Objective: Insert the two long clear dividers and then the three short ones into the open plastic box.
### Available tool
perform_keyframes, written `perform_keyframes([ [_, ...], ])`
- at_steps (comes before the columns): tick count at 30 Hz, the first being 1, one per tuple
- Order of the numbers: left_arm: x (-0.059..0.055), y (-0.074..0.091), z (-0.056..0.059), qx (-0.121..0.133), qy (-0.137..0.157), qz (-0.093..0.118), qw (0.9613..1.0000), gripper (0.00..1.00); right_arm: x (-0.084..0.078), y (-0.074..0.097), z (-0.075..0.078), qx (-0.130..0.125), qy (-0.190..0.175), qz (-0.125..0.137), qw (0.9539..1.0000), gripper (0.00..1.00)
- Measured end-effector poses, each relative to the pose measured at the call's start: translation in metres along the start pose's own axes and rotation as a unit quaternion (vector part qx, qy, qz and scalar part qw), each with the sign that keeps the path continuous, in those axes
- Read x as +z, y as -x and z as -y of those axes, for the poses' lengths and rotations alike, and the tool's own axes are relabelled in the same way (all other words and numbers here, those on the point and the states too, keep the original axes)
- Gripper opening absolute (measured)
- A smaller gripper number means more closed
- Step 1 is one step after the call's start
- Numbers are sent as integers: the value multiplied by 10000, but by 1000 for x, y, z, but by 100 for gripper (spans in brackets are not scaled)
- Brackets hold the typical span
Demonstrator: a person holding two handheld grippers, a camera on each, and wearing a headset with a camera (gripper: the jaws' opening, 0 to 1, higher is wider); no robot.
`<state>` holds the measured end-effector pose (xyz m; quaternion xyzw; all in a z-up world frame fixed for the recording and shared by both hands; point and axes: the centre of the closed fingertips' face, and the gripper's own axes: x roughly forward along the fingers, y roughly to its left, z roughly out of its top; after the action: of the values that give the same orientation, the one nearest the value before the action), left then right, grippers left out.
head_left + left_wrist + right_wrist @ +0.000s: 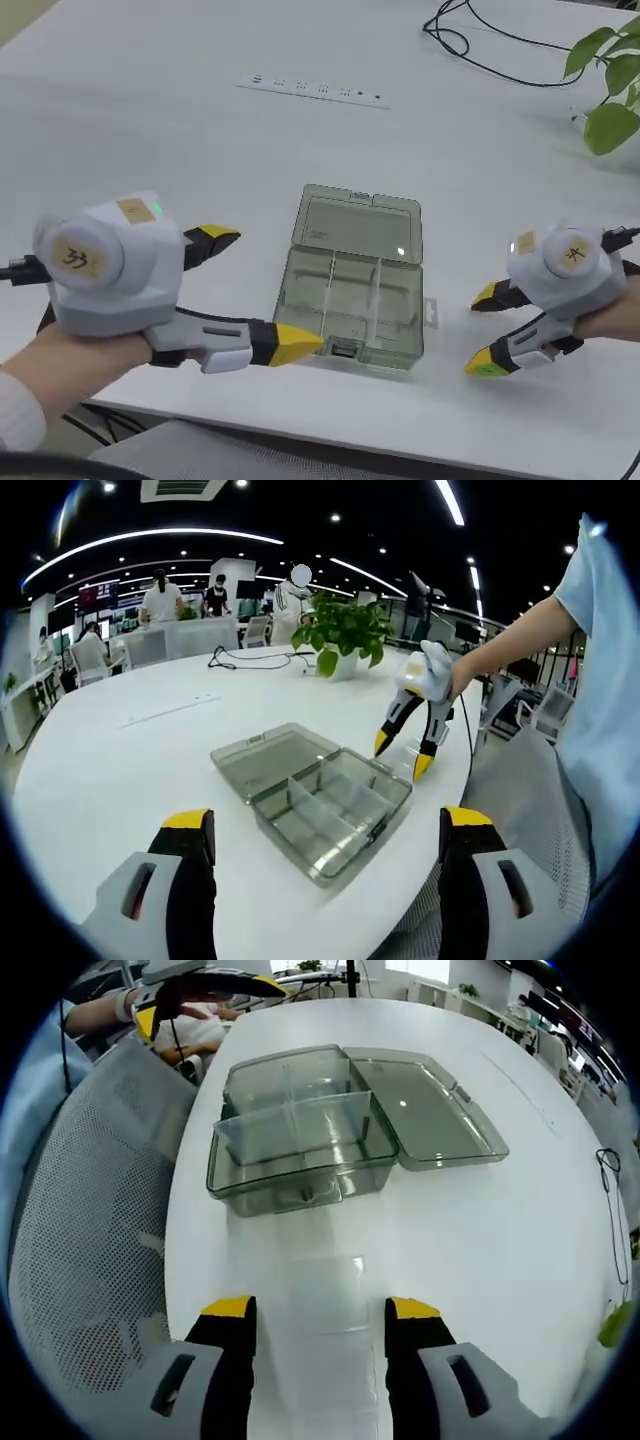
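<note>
Sitting mid-table on the white table [200, 130] in the head view, the clear plastic box [385, 358] is lying open, its lid [360, 215] folded back toward 12 o'clock. Clear dividers [331, 290] are already standing in the base. 2 long walls are running from 12 to 6 o'clock, and short cross walls seem to be showing between them, though I cannot count those. A small clear piece [432, 312] is lying just beside the box at 3 o'clock; whether it is a loose short divider or a tab of the box I cannot tell. The left gripper [262, 290] is hovering at 9 o'clock of the box, jaws wide apart and empty. The right gripper [483, 332] is hovering at 3 o'clock, jaws apart and holding nothing.

In the left gripper view, that gripper's own jaws are rising well apart. The box is lying ahead at 12 o'clock, its base split into cells, and the right gripper is hanging beyond it at 1 o'clock.

In the right gripper view, its own jaws are standing apart over bare table. The box is lying at 11 o'clock, with tall clear walls crossing inside.

Judging from this, the 2 long dividers are done and the short ones are mostly in. At most 1 short piece is waiting to be seated.
</note>
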<state>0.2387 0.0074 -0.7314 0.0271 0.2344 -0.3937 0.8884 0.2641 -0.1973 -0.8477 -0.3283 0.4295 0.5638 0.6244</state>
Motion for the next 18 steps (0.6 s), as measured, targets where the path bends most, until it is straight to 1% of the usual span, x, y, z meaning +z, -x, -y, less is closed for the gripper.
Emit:
perform_keyframes([
  [2, -1, 0, 1, -21, -12, -20, 10000, 95, 0, 0, 1, -6, 69, -82, 9999, 47],
  [5, -2, -1, 2, -45, -3, -29, 10000, 94, -3, -4, 3, -22, 215, -219, 9995, 43],
  [8, -2, -2, 1, -62, -15, -39, 10000, 94, -1, -3, 4, -31, 286, -263, 9992, 41],
  [11, -2, -2, 0, -76, 21, -12, 10000, 94, -4, -4, 4, -78, 662, -459, 9967, 40],
  [12, -2, -2, 0, -75, 24, -12, 10000, 94, -5, -4, 5, -101, 794, -536, 9953, 40],
  [13, -2, -2, 0, -79, 22, -15, 10000, 94, -6, -4, 4, -123, 985, -636, 9930, 40],
  [15, -3, -3, 1, -107, 35, -19, 9999, 94, -4, -6, 1, -94, 921, -622, 9938, 39],
  [18, -4, -4, 3, -145, 27, -15, 9999, 94, -4, -6, 2, -91, 977, -709, 9926, 39],
])
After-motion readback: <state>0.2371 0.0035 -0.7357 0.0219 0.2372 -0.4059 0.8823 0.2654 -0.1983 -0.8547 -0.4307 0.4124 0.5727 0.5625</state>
